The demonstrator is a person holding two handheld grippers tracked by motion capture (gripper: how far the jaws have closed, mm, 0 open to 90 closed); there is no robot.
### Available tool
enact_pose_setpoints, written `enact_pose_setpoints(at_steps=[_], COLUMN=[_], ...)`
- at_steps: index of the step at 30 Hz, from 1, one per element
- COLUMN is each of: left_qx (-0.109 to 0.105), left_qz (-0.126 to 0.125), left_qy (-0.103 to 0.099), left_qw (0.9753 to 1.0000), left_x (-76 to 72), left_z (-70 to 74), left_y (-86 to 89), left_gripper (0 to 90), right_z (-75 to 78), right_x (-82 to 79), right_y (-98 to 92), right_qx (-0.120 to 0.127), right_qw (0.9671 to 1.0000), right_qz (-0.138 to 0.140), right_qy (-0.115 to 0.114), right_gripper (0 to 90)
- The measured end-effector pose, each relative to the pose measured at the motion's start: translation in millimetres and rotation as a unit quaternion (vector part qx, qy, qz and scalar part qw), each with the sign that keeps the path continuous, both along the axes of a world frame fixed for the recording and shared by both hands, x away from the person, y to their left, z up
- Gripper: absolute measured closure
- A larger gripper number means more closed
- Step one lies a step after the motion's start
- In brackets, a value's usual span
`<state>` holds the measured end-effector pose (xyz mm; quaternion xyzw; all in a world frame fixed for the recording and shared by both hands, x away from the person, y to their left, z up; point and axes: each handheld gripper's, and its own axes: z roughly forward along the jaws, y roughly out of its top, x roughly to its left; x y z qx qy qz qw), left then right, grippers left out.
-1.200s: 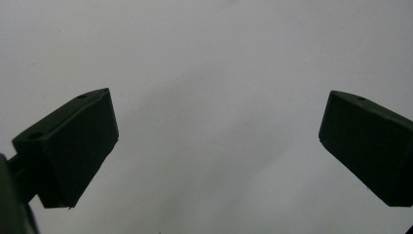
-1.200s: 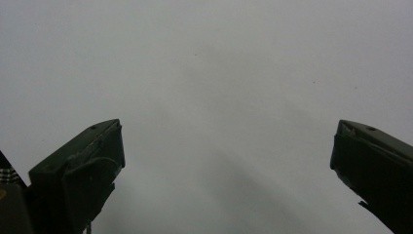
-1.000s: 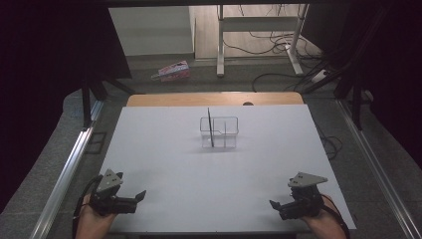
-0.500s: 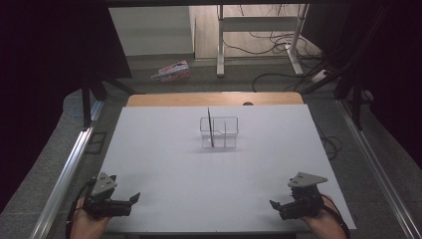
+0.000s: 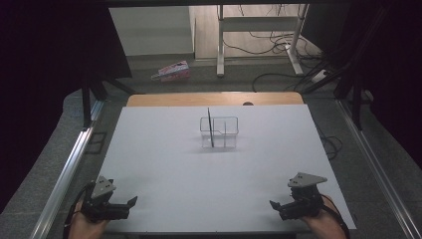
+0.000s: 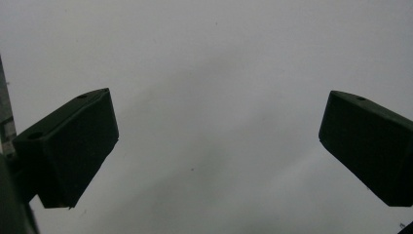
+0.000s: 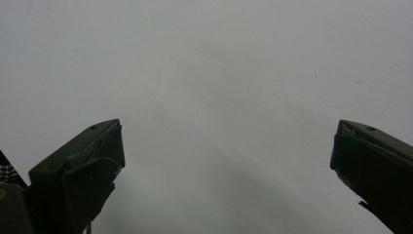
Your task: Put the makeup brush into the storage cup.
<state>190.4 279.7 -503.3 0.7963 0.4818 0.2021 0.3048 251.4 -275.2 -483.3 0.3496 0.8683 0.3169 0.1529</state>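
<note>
High view: left gripper (image 5: 130, 203) at near-left corner of white table (image 5: 164, 149), right gripper (image 5: 274, 205) at near-right edge, both low, jaws apart, holding nothing. Clear divided container (image 5: 219, 132) with a dark thin stick (image 5: 210, 128) standing in it sits well ahead of both grippers, roughly midway between them, far from either.

Left gripper view: left gripper (image 6: 216, 146) jaws spread wide, empty, bare table surface between them.

Right gripper view: right gripper (image 7: 226, 165) jaws wide apart, empty, plain table ahead.

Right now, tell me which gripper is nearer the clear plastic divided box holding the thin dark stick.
Right, slightly. The right gripper sits near-right of the clear plastic divided box; the left gripper sits near-left, farther out. Both are open.
</note>
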Motion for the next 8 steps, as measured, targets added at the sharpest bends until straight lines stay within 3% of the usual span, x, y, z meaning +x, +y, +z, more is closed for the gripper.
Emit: enact_pose_setpoints(at_steps=[8], left_qx=[-0.002], left_qz=[0.003], left_qy=[0.005], left_qw=[1.0], left_x=[-0.1], left_z=[-1.6], left_y=[1.0], left_gripper=[1.0], right_z=[-0.7], right_x=[0.2], right_y=[0.4], right_qx=[-0.003], right_qw=[1.0], right_qz=[0.002], right_qy=[0.002], right_gripper=[0.0])
